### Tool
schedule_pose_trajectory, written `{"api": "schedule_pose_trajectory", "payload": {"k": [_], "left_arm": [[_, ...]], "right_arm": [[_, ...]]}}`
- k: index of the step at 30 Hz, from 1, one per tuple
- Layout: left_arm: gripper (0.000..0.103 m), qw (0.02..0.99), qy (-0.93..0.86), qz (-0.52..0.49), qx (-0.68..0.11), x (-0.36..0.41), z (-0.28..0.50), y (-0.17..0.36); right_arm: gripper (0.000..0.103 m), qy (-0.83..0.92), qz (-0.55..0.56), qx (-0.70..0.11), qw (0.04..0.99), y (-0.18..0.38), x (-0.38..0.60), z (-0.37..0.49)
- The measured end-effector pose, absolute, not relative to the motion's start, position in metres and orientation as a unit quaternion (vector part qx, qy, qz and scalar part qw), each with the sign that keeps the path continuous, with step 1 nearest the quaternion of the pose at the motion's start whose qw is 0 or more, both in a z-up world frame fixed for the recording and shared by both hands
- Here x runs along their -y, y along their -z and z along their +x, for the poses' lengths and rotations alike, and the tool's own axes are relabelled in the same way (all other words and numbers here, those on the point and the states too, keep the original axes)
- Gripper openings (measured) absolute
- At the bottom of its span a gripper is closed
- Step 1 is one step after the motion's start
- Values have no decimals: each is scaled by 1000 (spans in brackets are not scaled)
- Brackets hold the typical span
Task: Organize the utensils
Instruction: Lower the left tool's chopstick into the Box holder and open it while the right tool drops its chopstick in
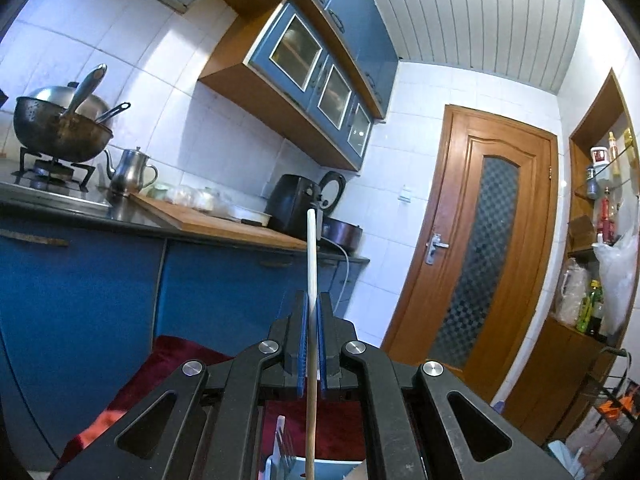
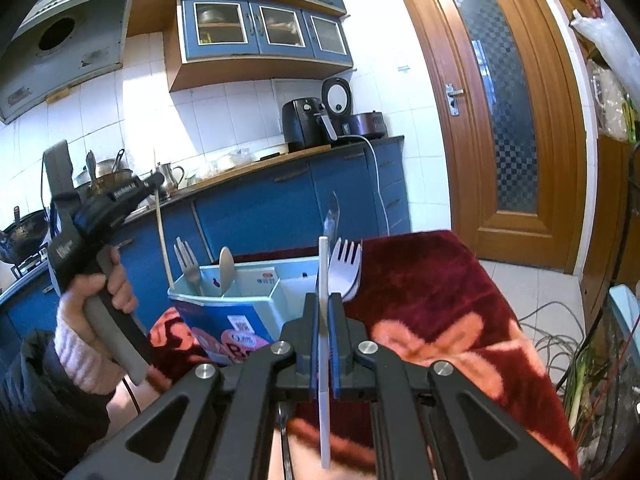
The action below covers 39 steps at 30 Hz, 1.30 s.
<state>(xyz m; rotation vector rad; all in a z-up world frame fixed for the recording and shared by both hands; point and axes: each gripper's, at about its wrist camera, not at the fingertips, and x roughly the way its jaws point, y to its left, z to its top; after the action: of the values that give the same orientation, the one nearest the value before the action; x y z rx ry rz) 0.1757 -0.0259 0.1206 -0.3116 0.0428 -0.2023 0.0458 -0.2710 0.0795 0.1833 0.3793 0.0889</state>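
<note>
Two utensils (image 2: 192, 268) in caddy (image 2: 256, 280)

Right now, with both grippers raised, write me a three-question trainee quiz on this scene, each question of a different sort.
1. True or false: the left gripper is shut on a chopstick.
2. Multiple choice: what does the right gripper hold? A) a metal spoon B) a thin white stick-like utensil C) nothing
3. Fill in: the metal fork and the spoon stand in the light blue ____.

Key
1. True; the jaws close on its shaft.
2. B, the white utensil runs upright between the jaws.
3. Utensil holder, which sits on the red blanket.
</note>
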Motion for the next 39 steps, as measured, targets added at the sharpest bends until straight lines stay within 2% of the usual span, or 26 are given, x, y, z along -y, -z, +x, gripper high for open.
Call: {"api": "schedule_pose_trajectory", "payload": {"k": [17, 27, 39], "left_arm": [[4, 989, 92, -118, -21, 36, 178, -87], [4, 988, 98, -114, -41, 35, 182, -82], [4, 984, 126, -93, -84, 40, 170, -83]], "right_arm": [[6, -38, 61, -77, 994, -136, 249, 103], [6, -41, 64, -129, 989, -103, 236, 151], [8, -63, 75, -176, 979, -81, 239, 163]]}}
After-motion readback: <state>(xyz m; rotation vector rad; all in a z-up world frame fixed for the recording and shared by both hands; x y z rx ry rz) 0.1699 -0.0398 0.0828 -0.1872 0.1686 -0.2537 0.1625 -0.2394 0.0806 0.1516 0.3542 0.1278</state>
